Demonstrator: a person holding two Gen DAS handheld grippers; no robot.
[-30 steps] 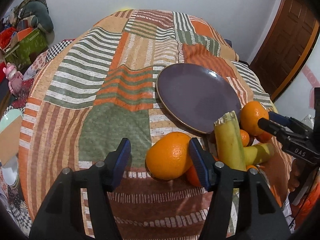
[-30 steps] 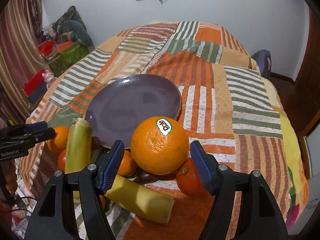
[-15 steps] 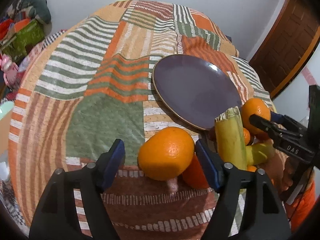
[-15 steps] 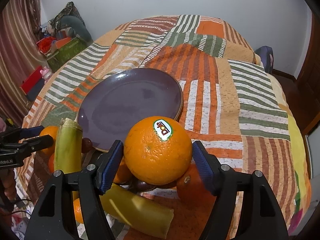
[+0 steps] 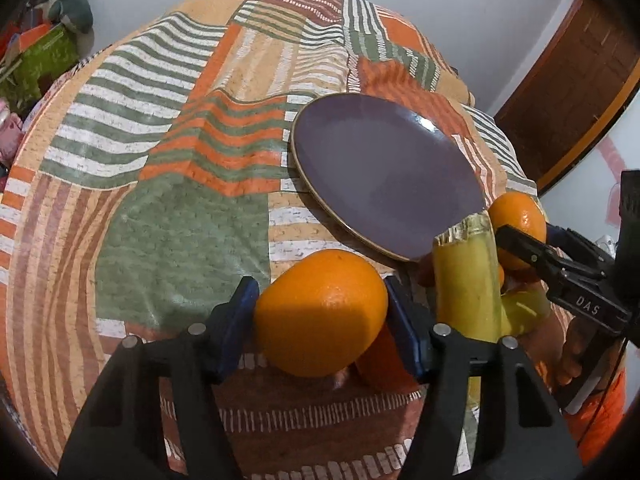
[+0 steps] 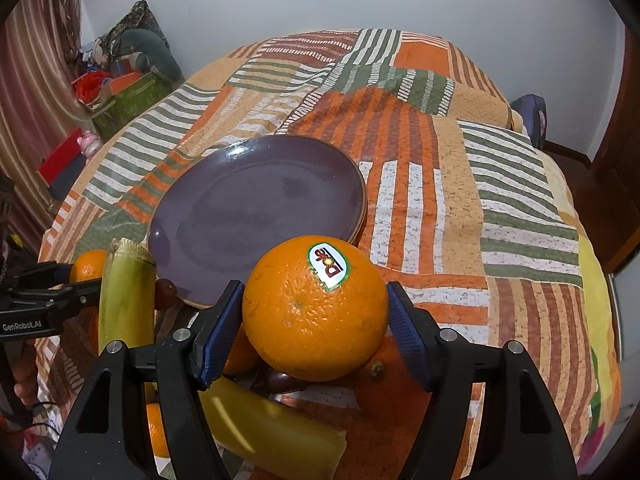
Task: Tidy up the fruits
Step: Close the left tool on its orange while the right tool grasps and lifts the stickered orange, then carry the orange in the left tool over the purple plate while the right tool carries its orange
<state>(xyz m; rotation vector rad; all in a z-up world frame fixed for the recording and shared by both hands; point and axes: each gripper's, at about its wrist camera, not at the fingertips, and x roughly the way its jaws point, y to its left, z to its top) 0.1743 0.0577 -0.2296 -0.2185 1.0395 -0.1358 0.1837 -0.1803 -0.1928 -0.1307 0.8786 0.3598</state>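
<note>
My left gripper (image 5: 320, 316) is shut on a plain orange (image 5: 320, 312) near the front of the fruit pile. My right gripper (image 6: 314, 312) is shut on an orange with a Dole sticker (image 6: 316, 308); it also shows in the left wrist view (image 5: 518, 220). An empty purple plate (image 5: 384, 176) lies just beyond both; it also shows in the right wrist view (image 6: 256, 216). Between the grippers stands a yellow-green stalk piece (image 5: 468, 276), with another lying flat (image 6: 272, 424) among smaller oranges (image 6: 384, 376).
Everything rests on a bed with a striped patchwork cover (image 5: 168, 160). A wooden door (image 5: 580, 80) is at the right. A green box and clutter (image 6: 124, 92) sit on the floor to the left of the bed.
Both grippers moved forward and closed their pads onto their oranges. The right gripper's orange has risen slightly from the pile.
</note>
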